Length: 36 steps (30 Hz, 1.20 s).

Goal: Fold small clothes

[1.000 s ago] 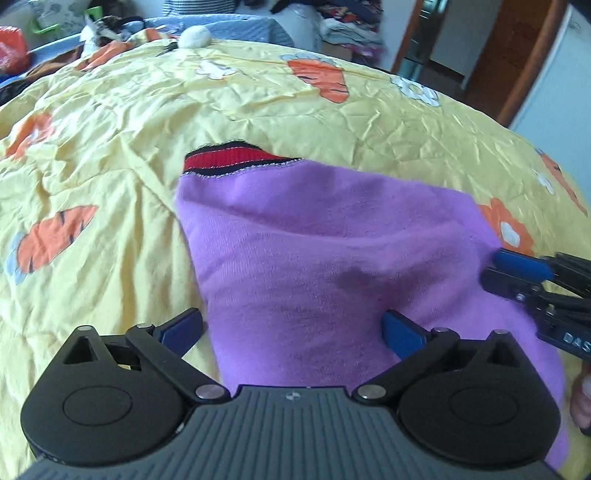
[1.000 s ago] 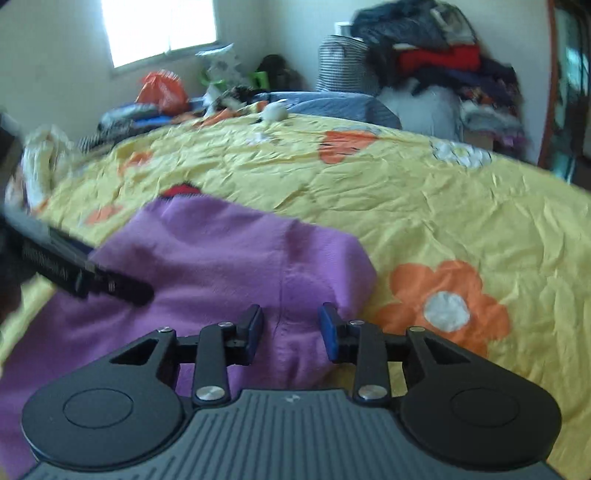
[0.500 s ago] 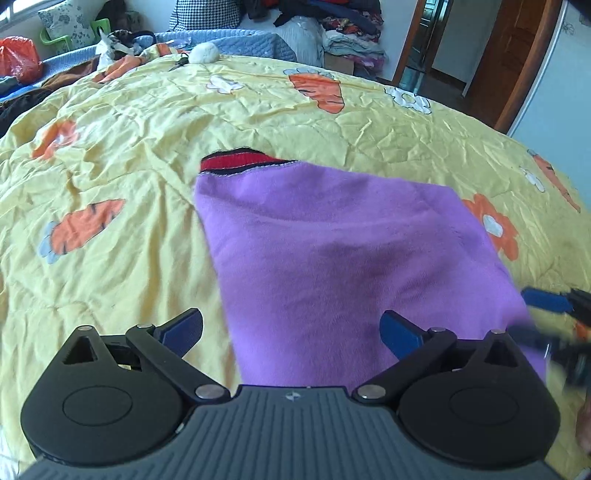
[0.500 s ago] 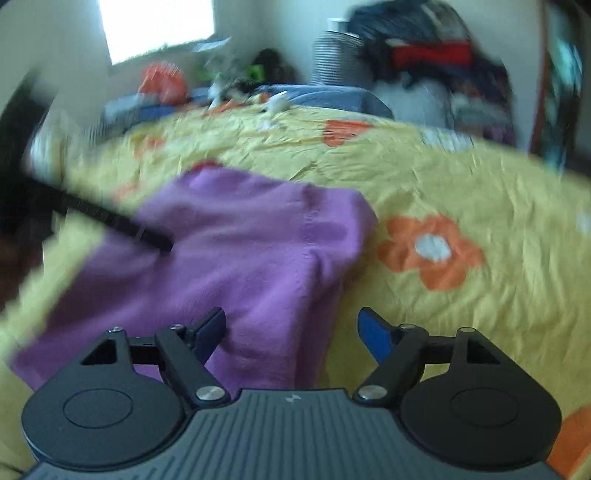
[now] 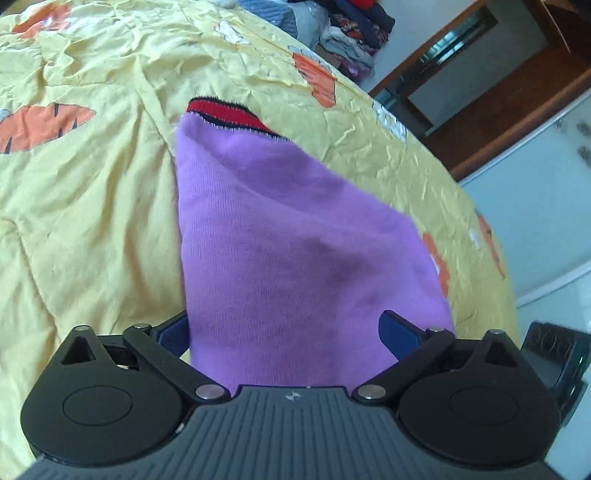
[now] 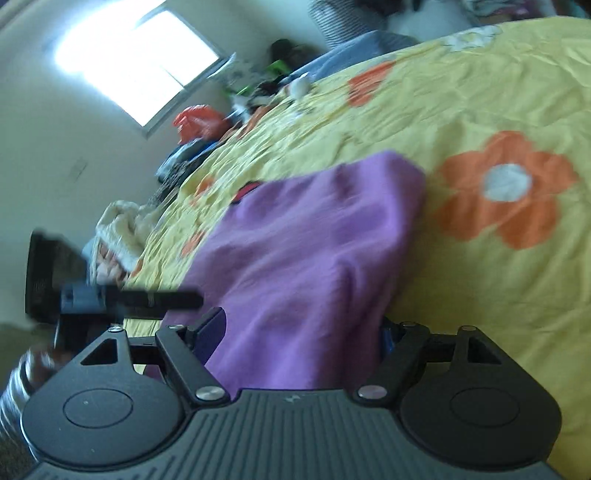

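closing on the purple garment (image 5: 295,258), left gripper (image 5: 288,332) and right gripper (image 6: 299,332) should pinch its near edge evenly; neither grips yet.

Garment (image 5: 295,240) lies on bedspread (image 5: 92,184), clothes pile (image 5: 351,33) behind.

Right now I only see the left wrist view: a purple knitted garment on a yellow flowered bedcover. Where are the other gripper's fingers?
Observer: The right gripper is at the near edge of the purple knitted garment. Its jaws are closing with cloth between them.
Visitor: Where does the light come from?
Observer: From a bright window in the far wall, at the upper left of the right wrist view.
Visitor: Is there anything under it?
Observer: A red plastic bag lies among clutter past the far edge of the yellow flowered bedcover.
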Available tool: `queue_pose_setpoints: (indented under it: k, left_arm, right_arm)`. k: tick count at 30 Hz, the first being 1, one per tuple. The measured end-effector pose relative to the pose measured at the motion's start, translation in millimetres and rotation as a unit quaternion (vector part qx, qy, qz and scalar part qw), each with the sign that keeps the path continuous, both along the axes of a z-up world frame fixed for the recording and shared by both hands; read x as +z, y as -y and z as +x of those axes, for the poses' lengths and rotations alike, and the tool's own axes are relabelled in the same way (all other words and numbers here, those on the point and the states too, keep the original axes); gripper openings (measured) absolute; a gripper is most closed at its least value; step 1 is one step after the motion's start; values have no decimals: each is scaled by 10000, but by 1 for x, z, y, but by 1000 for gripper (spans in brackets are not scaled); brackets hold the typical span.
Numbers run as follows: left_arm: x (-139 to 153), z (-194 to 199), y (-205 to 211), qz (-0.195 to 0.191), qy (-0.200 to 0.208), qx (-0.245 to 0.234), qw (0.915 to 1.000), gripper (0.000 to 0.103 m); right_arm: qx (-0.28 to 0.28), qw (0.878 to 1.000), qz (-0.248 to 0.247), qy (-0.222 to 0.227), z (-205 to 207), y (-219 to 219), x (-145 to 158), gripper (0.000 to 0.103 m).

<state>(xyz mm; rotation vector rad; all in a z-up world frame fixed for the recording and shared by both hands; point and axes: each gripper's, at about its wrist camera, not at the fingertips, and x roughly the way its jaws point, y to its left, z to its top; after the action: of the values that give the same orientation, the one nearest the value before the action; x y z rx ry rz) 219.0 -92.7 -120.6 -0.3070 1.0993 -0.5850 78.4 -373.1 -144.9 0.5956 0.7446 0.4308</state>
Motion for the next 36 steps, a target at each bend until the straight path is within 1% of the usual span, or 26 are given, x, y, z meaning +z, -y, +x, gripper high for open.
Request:
queue_pose_setpoints:
  k: [1, 2, 3, 4, 5, 6, 8, 9, 11, 14, 17, 20, 23, 25, 30, 32, 33, 34, 35, 36]
  left_arm:
    - [3, 0, 3, 236, 92, 15, 9997, 66]
    - [6, -1, 7, 555, 192, -10, 9983, 50]
    - [8, -1, 8, 577, 165, -38, 9982, 48]
    - [11, -2, 9, 612, 161, -49, 9980, 41]
    - [15, -5, 12, 736, 289, -112, 9968, 36]
    - [20, -10, 16, 909, 502, -215, 9944, 33]
    - [29, -24, 26, 1246, 921, -391, 9872, 24]
    - [33, -31, 28, 1309, 1069, -412, 9848, 24]
    - [42, -40, 29, 1355, 1261, -429, 9818, 23]
    - [57, -49, 24, 1313, 1370, -470, 9807, 23]
    - [78, -55, 21, 1266, 1546, -502, 9785, 23]
    - [98, -49, 25, 1098, 1513, -592, 9806, 23]
    - [114, -42, 34, 863, 1352, -702, 9846, 23]
    - [122, -42, 44, 790, 1417, -854, 9830, 23]
    - [120, -48, 79, 793, 1425, -1180, 9795, 23]
    - [112, -44, 90, 732, 1272, -1220, 9816, 24]
    - [104, -38, 93, 677, 1117, -1182, 9844, 27]
    - [93, -31, 96, 707, 950, -1128, 9865, 35]
    - [81, -23, 99, 786, 851, -1157, 9865, 45]
    - [68, -17, 99, 871, 778, -1146, 9865, 47]
  right_arm:
    - [-45, 9999, -153, -21, 2, -3, 1, 61]
    - [-113, 9995, -270, -106, 2, -6, 2, 37]
    - [-130, 9995, -263, -126, 1, -6, 4, 29]
    - [-147, 9992, -368, -79, -1, -11, 8, 28]
    - [-159, 9982, -572, -23, -3, -18, 13, 26]
    - [-179, 9968, -780, 41, -6, -25, 18, 25]
    - [-225, 9927, -1172, 172, -12, -38, 28, 23]
    - [-257, 9908, -1312, 230, -14, -45, 34, 23]
    - [-279, 9890, -1398, 389, -21, -55, 46, 22]
    - [-228, 9869, -1472, 620, -31, -67, 67, 22]
    - [-269, 9841, -1533, 859, -42, -71, 86, 22]
    - [-357, 9840, -1462, 956, -47, -64, 104, 22]
    - [-518, 9837, -1415, 983, -53, -52, 121, 22]
    - [-651, 9817, -1454, 1044, -61, -43, 131, 22]
    - [-984, 9813, -1368, 933, -81, -18, 134, 22]
    - [-1121, 9803, -1368, 875, -86, -10, 131, 22]
    - [-1202, 9801, -1343, 832, -86, -5, 127, 22]
    - [-1300, 9801, -1303, 745, -84, 1, 121, 23]
    - [-1385, 9786, -1392, 611, -80, 5, 112, 28]
    - [-1464, 9753, -1620, 337, -72, 9, 100, 55]
